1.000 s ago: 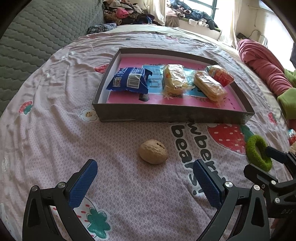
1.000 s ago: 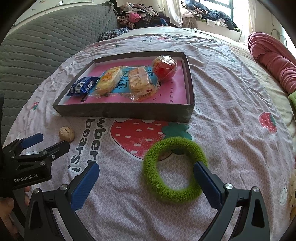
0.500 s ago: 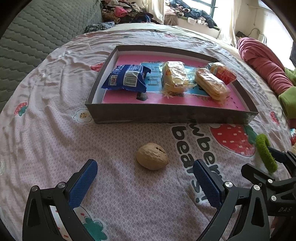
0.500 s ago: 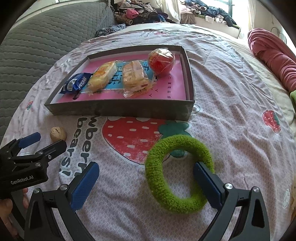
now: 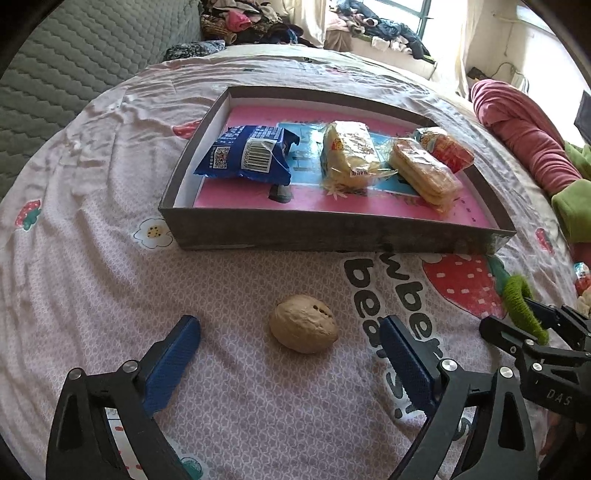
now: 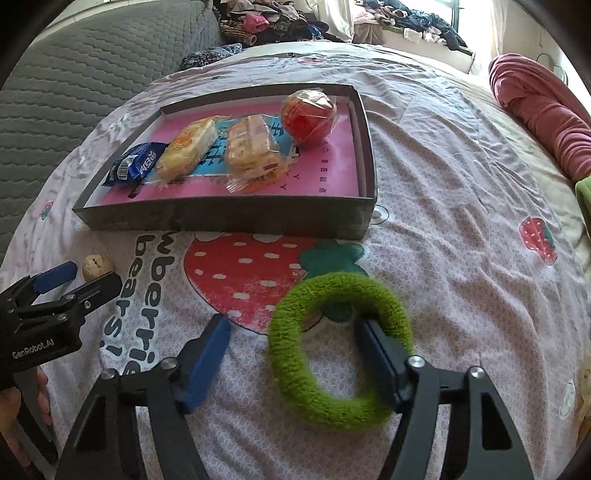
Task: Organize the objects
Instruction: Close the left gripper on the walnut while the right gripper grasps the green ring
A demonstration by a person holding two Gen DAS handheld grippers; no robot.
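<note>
Nearest us, right gripper (image 6: 291, 341): jaws part-closed, have just been closing; left pad outside the green fuzzy ring (image 6: 338, 350), right pad inside its hole, so one side of the ring sits between them; we can't tell if pads press it yet; ring lies on strawberry-print bedsheet (image 6: 461, 206).
Left gripper (image 5: 290, 338): jaws wide apart, have just been closing slightly; walnut (image 5: 303, 328) lies on sheet between the pads, touching neither.
Beyond both: shallow dark box (image 5: 332, 232) w/ pink floor, on sheet; inside, l. to r.: blue snack packet (image 5: 249, 155), wrapped yellow cake (image 5: 349, 153), wrapped biscuit stack (image 5: 423, 173), red-orange wrapped item (image 5: 445, 147) at far right.
Far: grey quilted headboard (image 5: 66, 62); clothes pile (image 5: 258, 26) by window; pink blanket roll (image 5: 524, 129) at right.
</note>
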